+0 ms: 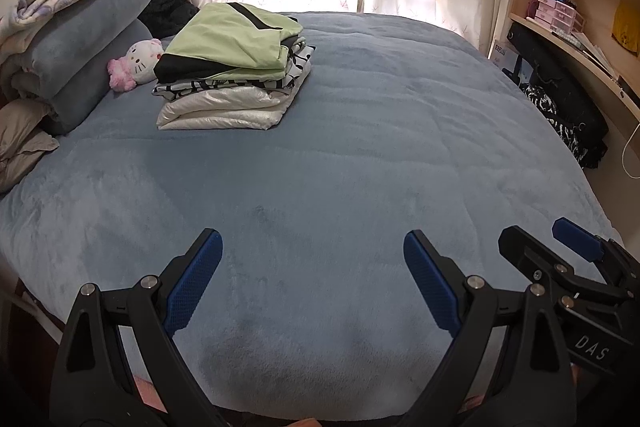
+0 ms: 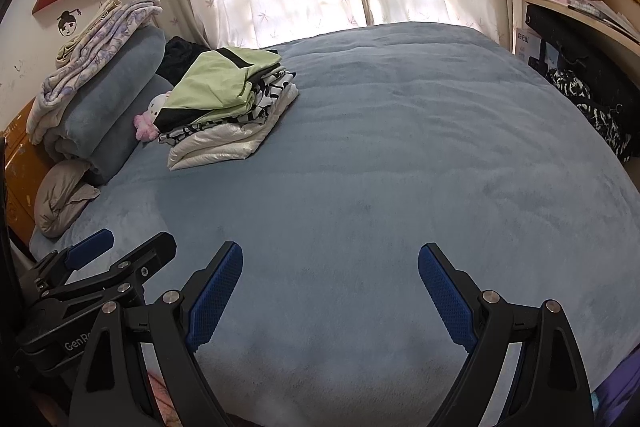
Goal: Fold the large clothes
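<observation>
Both wide open and empty, left gripper (image 1: pixel 312 279) and right gripper (image 2: pixel 330 291) over bare bed (image 1: pixel 360 155); could bump folded pile (image 1: pixel 232 67) near far-left corner, spilling it.

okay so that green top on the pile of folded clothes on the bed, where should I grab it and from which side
Probably the green top is best taken at its loose folded edge on the right of the pile, where the layers overhang the patterned garment beneath. Come in from the open bed side, low and level, since the plush toy and rolled blanket crowd the left.
</observation>
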`<state>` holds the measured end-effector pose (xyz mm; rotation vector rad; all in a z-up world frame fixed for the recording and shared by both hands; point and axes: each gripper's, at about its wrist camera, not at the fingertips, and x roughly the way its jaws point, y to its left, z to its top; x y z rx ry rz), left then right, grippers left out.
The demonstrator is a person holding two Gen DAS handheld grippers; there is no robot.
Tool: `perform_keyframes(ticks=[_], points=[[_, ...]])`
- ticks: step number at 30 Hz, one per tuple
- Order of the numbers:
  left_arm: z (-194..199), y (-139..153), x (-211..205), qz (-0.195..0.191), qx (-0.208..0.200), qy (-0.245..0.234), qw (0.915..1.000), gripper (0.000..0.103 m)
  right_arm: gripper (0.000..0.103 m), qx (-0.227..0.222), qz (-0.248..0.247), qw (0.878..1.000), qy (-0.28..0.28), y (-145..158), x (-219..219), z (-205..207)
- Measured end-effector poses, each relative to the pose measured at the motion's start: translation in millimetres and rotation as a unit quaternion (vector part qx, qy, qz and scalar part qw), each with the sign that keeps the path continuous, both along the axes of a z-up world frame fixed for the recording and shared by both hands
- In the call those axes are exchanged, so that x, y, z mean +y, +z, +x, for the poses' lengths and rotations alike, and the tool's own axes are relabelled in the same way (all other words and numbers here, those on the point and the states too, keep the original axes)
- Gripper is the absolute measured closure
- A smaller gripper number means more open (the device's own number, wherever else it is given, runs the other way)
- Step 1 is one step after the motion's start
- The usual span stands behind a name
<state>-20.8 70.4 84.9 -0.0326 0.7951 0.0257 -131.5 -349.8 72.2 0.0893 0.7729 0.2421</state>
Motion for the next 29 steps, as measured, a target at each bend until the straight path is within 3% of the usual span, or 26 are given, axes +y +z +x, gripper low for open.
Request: perform_keyframes(ticks=[29], points=[[0,-11,-5,0.005,0.007,0.002,1.0000,0.014,0.012,0.008,0.006,1.000,-0.015,-18,34,-7]])
